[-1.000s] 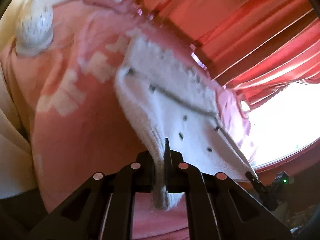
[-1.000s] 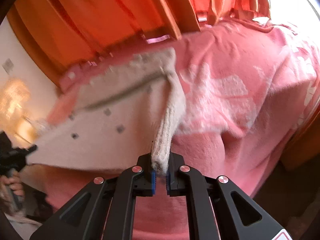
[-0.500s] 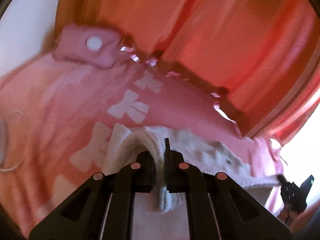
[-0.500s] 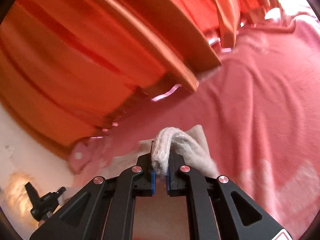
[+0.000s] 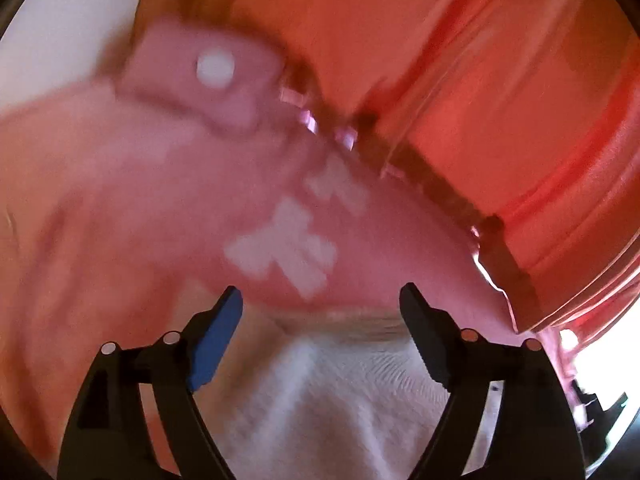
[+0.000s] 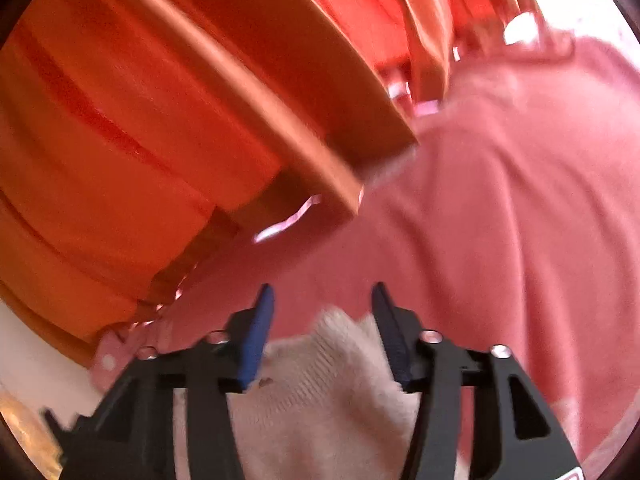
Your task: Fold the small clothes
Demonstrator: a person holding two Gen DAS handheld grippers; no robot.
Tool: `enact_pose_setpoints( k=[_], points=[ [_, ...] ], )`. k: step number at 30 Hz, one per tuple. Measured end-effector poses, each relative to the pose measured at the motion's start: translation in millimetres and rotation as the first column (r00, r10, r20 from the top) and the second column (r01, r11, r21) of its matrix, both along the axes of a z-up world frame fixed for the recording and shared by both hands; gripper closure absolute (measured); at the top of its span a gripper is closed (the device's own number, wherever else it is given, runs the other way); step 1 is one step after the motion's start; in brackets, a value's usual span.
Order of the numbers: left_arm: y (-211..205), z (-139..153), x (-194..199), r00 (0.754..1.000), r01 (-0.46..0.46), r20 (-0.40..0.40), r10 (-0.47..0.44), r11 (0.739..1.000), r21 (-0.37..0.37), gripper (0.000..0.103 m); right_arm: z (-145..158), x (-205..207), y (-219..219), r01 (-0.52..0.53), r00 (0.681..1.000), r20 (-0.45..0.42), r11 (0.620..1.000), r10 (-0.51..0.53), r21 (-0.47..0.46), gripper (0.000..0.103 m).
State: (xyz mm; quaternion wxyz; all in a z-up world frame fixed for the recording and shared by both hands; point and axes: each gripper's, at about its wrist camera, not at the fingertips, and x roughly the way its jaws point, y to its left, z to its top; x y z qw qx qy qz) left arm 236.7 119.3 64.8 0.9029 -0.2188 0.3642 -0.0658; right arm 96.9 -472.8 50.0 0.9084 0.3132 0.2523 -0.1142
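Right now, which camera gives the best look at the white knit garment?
The left wrist view: the white knit garment fills the space under the opening left gripper, its folded edge and ribbing visible. The right wrist view shows only one blurred corner between the opening right gripper's jaws.

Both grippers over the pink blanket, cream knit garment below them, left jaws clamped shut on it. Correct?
Not quite. In the left wrist view the left gripper is not clamped: its jaws are opening and stand wide, with the cream knit garment lying loose below on the pink blanket. The rest holds; the right gripper is opening too.
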Motion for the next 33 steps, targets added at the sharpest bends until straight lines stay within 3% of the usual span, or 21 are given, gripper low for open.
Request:
enact_pose_setpoints(
  k=[1,3,6,10,11,12,13,14,16,17,19,20,22,23,24,25,28,29,30,32,33],
  points=[
    [2,4,-2,1.000,0.016,0.017,-0.017,1.000,0.017,0.014,-2,3,4,-0.017,0.999,-0.035,0.999,0.015,-0.038,0.049],
    [1,3,-3,0.997,0.074,0.008,-0.074,0.997,0.013,0.013,-16,12,7,-0.075,0.990,-0.124,0.997,0.072,-0.020,0.047],
    [-10,-17,3,0.979,0.182,-0.094,-0.183,0.983,-0.018,0.013,-37,22,10,-0.137,0.965,-0.218,0.989,0.144,0.048,0.047],
    [-31,-39,12,0.960,0.225,-0.193,-0.203,0.969,0.104,0.014,-44,30,23,-0.167,0.946,-0.283,0.986,0.157,-0.011,0.047],
    [-34,-42,14,0.957,0.226,-0.210,-0.198,0.967,0.116,0.022,-46,32,26,-0.174,0.941,-0.299,0.984,0.157,-0.031,0.049],
    [-33,-45,17,0.956,0.220,-0.222,-0.191,0.969,0.115,0.031,-46,33,28,-0.178,0.939,-0.306,0.983,0.156,-0.045,0.058],
    [-33,-48,19,0.954,0.217,-0.233,-0.188,0.970,0.106,0.053,-47,35,30,-0.184,0.935,-0.319,0.981,0.155,-0.063,0.082],
    [-32,-48,19,0.953,0.213,-0.240,-0.184,0.972,0.098,0.074,-48,37,32,-0.193,0.932,-0.328,0.978,0.156,-0.083,0.097],
    [-28,-43,17,0.959,0.198,-0.219,-0.182,0.979,0.054,0.096,-32,30,35,-0.190,0.953,-0.259,0.977,0.159,-0.100,0.096],
    [-25,-36,13,0.965,0.189,-0.195,-0.178,0.981,0.037,0.096,-15,22,37,-0.200,0.971,-0.156,0.974,0.183,-0.105,0.096],
    [-18,-14,3,0.981,0.166,-0.110,-0.161,0.986,0.030,0.096,11,6,37,-0.213,0.977,0.009,0.972,0.215,-0.104,0.097],
    [-16,-6,-2,0.985,0.157,-0.080,-0.154,0.987,0.040,0.096,14,3,34,-0.201,0.978,0.042,0.975,0.206,-0.099,0.097],
    [-15,-11,2,0.988,0.133,-0.090,-0.123,0.985,0.108,0.096,-2,18,29,-0.157,0.984,-0.104,0.979,0.144,-0.127,0.097],
    [-16,-20,8,0.986,0.127,-0.125,-0.110,0.982,0.138,0.096,-26,33,23,-0.127,0.960,-0.268,0.982,0.086,-0.142,0.097],
    [-14,-36,15,0.978,0.126,-0.186,-0.097,0.981,0.148,0.096,-43,40,19,-0.115,0.934,-0.350,0.985,0.064,-0.129,0.097],
    [-13,-47,19,0.971,0.119,-0.224,-0.086,0.983,0.138,0.096,-50,41,13,-0.106,0.928,-0.367,0.990,0.067,-0.088,0.097],
    [-15,-42,16,0.974,0.113,-0.212,-0.078,0.981,0.157,0.096,-20,25,8,-0.102,0.976,-0.197,0.993,0.089,-0.056,0.097],
    [-17,-40,15,0.976,0.117,-0.202,-0.082,0.978,0.170,0.096,-17,25,7,-0.101,0.980,-0.180,0.993,0.088,-0.066,0.097],
    [-19,-42,16,0.975,0.121,-0.208,-0.080,0.974,0.190,0.096,-25,30,5,-0.099,0.970,-0.230,0.992,0.079,-0.077,0.097],
    [-18,-54,21,0.966,0.128,-0.247,-0.081,0.975,0.182,0.094,-61,47,4,-0.134,0.916,-0.386,0.990,0.108,-0.043,0.097],
    [-18,-54,21,0.967,0.126,-0.243,-0.079,0.975,0.185,0.093,-58,46,5,-0.138,0.925,-0.367,0.988,0.104,-0.068,0.097]
  ],
)
